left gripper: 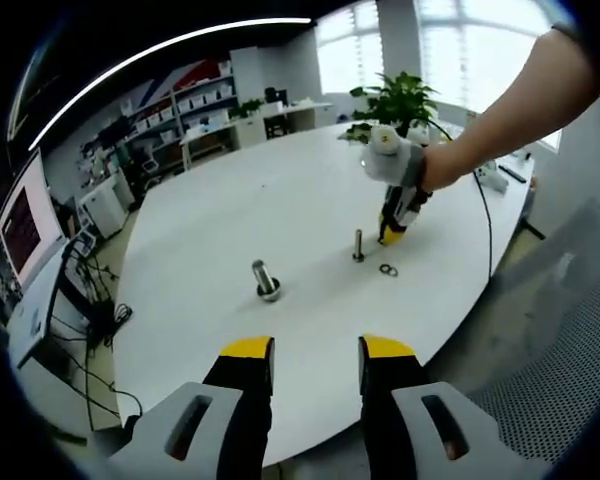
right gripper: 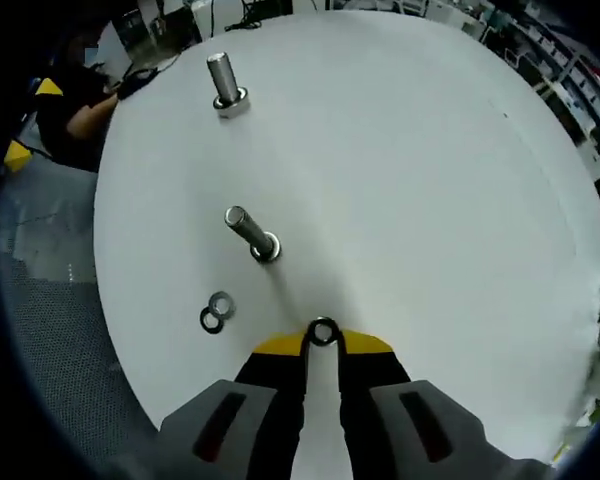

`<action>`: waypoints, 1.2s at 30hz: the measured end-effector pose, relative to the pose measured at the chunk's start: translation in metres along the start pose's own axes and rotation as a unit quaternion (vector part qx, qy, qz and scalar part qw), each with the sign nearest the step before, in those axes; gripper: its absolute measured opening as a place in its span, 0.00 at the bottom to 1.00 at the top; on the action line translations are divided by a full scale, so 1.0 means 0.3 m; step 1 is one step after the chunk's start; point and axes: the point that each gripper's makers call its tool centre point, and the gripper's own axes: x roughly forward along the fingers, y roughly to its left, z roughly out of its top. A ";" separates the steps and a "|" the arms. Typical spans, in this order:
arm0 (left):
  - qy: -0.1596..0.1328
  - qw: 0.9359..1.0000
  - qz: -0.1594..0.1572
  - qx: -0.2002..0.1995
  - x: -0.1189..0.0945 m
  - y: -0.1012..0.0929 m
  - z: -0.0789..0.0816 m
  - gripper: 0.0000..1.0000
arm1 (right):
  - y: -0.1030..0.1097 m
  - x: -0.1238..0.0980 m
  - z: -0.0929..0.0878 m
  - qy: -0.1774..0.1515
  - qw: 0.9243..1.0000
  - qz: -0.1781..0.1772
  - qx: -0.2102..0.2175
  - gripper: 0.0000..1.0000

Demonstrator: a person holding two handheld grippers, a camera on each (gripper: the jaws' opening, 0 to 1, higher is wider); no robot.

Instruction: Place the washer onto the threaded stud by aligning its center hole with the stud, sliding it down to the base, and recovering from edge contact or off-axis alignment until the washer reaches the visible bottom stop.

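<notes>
In the right gripper view my right gripper (right gripper: pixel 323 338) is shut on a small dark washer (right gripper: pixel 323 331), held on edge at its yellow tips above the white table. A threaded stud (right gripper: pixel 248 232) stands just ahead and to the left of it. Two loose washers (right gripper: pixel 216 312) lie side by side on the table left of the tips. A second, thicker stud (right gripper: pixel 223 82) stands farther off. In the left gripper view my left gripper (left gripper: pixel 317 352) is open and holds nothing. There the right gripper (left gripper: pixel 394 226) hangs close beside the near stud (left gripper: pixel 358 245), with the loose washers (left gripper: pixel 388 269) below it.
The round white table (left gripper: pixel 280 190) has its edge close under both grippers. A potted plant (left gripper: pixel 395 100) stands at its far side. A monitor (left gripper: pixel 25 220) and cables sit left of the table. A person's bare arm (left gripper: pixel 510 110) reaches in from the right.
</notes>
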 end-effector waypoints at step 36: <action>-0.002 1.000 0.009 0.010 -0.007 0.002 0.008 0.31 | 0.121 -0.153 0.233 -0.086 0.991 -0.003 -0.104 0.13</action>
